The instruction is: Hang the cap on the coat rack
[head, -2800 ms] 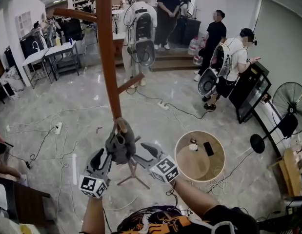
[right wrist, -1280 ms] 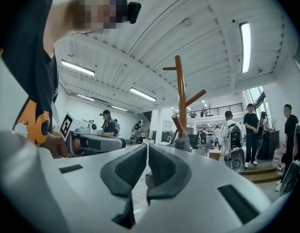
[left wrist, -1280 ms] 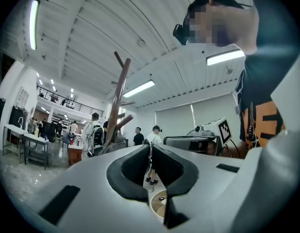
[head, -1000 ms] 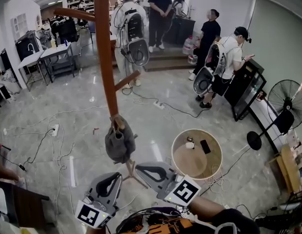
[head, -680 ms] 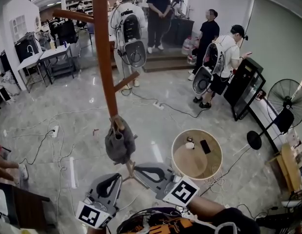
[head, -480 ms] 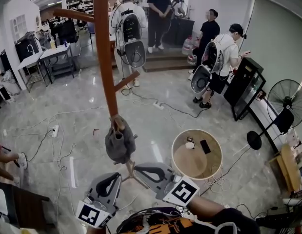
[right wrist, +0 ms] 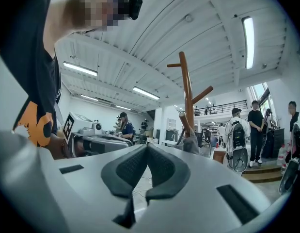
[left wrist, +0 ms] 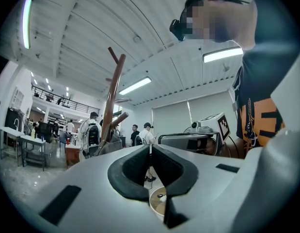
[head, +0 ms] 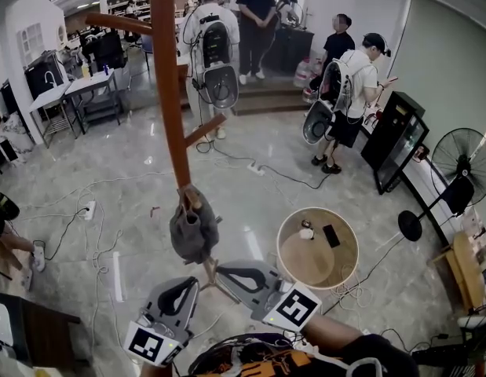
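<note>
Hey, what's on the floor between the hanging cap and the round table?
Nothing. In the head view, only bare marble floor lies between the cap on the coat rack and the round table.

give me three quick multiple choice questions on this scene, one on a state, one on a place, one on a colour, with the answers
1. The jaws of the left gripper and the right gripper are: A both shut with nothing between them; B both wide open; C one open, one shut.
2. The cap is: A in the left gripper; B hanging on a low peg of the coat rack; C in the right gripper.
3. The cap's colour is: A red; B yellow; C grey.

Answers:
1 A, each gripper view shows its jaws meeting with nothing held.
2 B, the head view shows it draped on the peg, apart from both grippers.
3 C, it looks dull grey against the brown rack.
</note>
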### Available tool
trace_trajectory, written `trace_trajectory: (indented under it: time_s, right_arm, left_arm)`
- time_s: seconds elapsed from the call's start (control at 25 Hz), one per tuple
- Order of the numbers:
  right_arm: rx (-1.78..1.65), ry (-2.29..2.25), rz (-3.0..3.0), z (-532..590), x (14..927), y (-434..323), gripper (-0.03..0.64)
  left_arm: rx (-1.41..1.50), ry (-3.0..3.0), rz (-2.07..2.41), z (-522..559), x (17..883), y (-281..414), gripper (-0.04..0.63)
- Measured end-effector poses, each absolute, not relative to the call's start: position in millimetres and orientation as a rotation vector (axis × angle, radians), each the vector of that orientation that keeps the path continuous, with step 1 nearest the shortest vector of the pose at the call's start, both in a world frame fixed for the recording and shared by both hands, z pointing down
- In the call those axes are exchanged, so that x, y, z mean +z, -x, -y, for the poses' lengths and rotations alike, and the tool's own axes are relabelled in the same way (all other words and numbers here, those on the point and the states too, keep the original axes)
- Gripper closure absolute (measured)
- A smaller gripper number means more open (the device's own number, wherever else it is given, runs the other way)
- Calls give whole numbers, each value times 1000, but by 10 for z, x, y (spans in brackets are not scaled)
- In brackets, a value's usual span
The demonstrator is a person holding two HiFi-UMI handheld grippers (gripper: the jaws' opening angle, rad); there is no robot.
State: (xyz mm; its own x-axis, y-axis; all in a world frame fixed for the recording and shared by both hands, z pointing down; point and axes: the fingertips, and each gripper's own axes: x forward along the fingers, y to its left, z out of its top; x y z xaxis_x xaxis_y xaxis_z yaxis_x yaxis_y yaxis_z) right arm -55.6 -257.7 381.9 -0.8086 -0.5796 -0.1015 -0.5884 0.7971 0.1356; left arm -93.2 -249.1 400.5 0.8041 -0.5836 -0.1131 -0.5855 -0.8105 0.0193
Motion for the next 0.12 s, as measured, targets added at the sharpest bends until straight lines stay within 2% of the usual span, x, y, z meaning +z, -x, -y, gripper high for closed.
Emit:
trace_trajectory:
  time_s: [0.12]
  right_arm:
    - [244,947,-2926,2578,3859,505,603]
  left_arm:
    - [177,2968,-958,2491,4040,873,559]
